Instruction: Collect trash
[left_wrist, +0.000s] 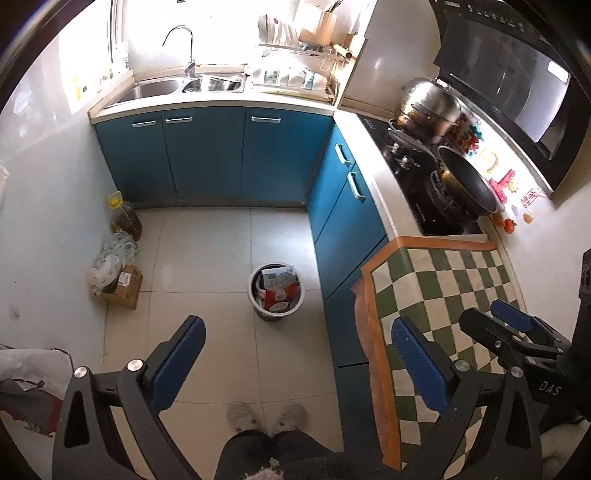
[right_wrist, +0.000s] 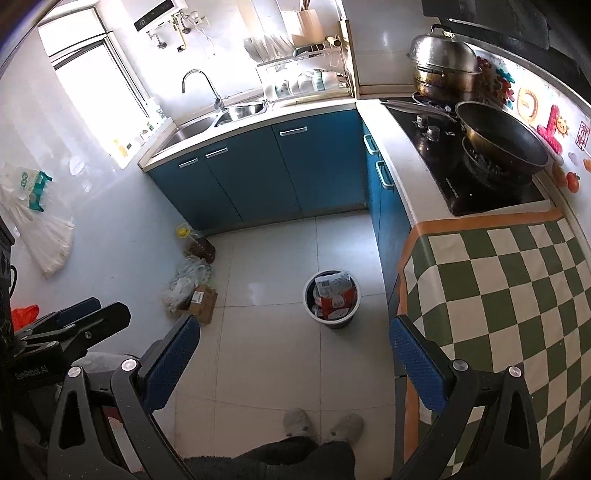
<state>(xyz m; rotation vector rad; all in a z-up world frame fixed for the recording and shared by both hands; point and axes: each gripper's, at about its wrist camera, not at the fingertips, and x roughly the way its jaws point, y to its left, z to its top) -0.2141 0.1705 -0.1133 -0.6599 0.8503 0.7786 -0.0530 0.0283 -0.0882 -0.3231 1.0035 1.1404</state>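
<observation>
A small round trash bin (left_wrist: 277, 291) stands on the tiled floor, holding red and white wrappers (left_wrist: 277, 291); it also shows in the right wrist view (right_wrist: 332, 298). My left gripper (left_wrist: 297, 347) is open and empty, held high above the floor in front of the bin. My right gripper (right_wrist: 293, 347) is open and empty, at the same height. The right gripper also shows at the right edge of the left wrist view (left_wrist: 513, 325). The left gripper shows at the left of the right wrist view (right_wrist: 85, 314).
Blue cabinets (left_wrist: 207, 155) line the back and right. A checkered cloth (left_wrist: 450, 295) covers the counter by the stove with a wok (left_wrist: 469, 181). A cardboard box (left_wrist: 125, 284), plastic bags (left_wrist: 110, 254) and an oil bottle (left_wrist: 125, 218) sit by the left wall. The person's slippers (left_wrist: 266, 417) are below.
</observation>
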